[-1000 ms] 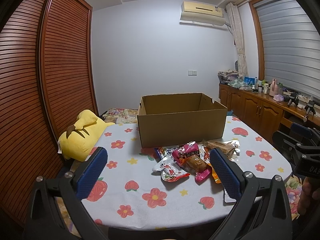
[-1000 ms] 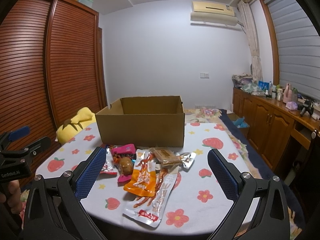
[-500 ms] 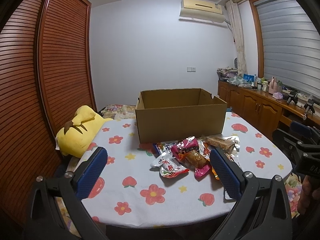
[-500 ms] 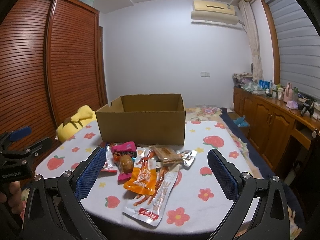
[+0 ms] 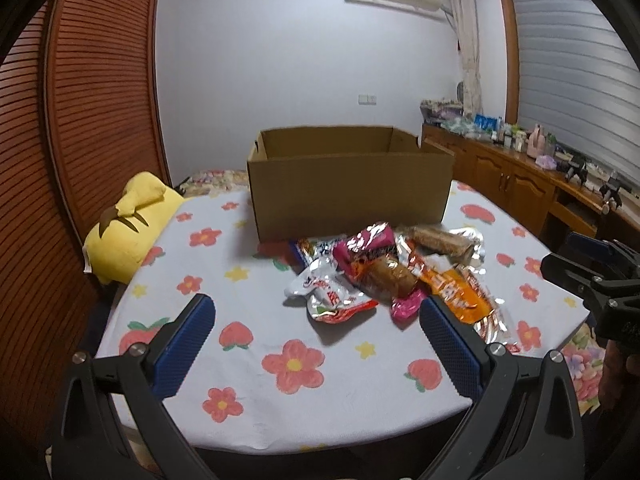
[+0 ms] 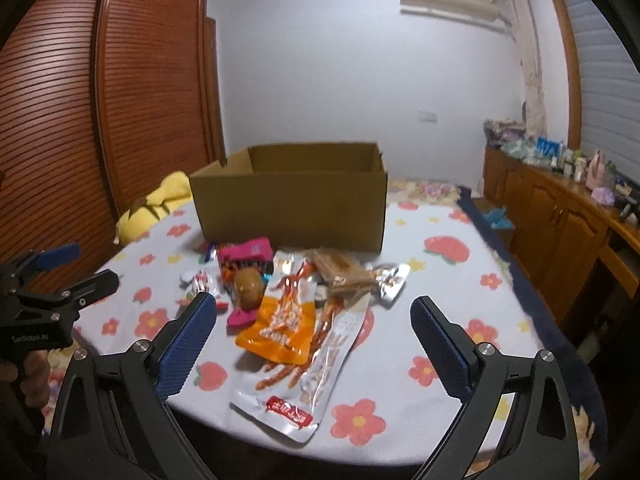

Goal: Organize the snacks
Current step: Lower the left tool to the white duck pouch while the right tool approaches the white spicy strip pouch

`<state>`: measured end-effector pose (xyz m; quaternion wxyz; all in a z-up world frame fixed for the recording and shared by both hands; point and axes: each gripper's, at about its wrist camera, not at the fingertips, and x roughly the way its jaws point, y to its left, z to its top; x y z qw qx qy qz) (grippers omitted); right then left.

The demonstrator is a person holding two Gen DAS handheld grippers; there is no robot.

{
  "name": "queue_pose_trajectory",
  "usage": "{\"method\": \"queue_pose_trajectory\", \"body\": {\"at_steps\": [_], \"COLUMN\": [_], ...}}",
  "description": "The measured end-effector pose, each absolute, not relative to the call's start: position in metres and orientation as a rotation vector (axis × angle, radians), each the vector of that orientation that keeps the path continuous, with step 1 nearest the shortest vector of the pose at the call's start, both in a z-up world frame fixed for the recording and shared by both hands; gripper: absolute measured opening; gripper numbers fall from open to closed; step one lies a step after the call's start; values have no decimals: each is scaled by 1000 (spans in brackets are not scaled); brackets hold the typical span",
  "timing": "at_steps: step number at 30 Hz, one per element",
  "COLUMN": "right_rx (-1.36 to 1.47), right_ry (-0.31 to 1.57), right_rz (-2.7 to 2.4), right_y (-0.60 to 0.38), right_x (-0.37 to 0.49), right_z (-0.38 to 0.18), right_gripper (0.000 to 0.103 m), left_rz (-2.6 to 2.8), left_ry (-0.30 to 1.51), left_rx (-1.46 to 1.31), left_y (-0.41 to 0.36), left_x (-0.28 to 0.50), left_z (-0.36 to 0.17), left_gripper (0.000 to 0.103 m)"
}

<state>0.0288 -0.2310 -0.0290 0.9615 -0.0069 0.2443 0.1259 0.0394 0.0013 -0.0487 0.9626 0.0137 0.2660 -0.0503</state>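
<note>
An open cardboard box (image 5: 348, 188) stands on the flowered table (image 5: 248, 360); it also shows in the right wrist view (image 6: 292, 200). A pile of snack packets lies in front of it: a white-and-red packet (image 5: 328, 292), a pink packet (image 5: 372, 248), a brown bun (image 5: 390, 276), an orange packet (image 6: 286, 320) and a long clear packet (image 6: 316, 372). My left gripper (image 5: 316, 330) is open and empty, just short of the pile. My right gripper (image 6: 314, 330) is open and empty, above the orange packet's near side.
A yellow plush toy (image 5: 128, 228) lies at the table's left edge. Wooden slatted wardrobe doors (image 5: 80, 120) line the left. A wooden sideboard (image 6: 568, 232) with bottles runs along the right wall.
Both grippers have moved forward and dipped toward the snack pile, which now looks larger and closer. Both stay open.
</note>
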Motion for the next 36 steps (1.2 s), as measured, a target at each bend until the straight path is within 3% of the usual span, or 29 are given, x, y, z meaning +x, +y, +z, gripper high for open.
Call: {"method": "queue_pose_trajectory", "body": {"at_steps": [16,36], "right_rx": [-28,-38], "right_ry": [696,835], "right_rz": [330,355], "right_y": [-228,-224], "right_x": [60,84], "right_z": [-78,-112], "right_gripper": [85,86], "left_rz": [-129,-162], "left_ry": [652,717], "left_rx": [-3,-35], "left_y": [9,1], "left_x": [68,106], "left_z": [-77,-93], "left_gripper": [102,101]}}
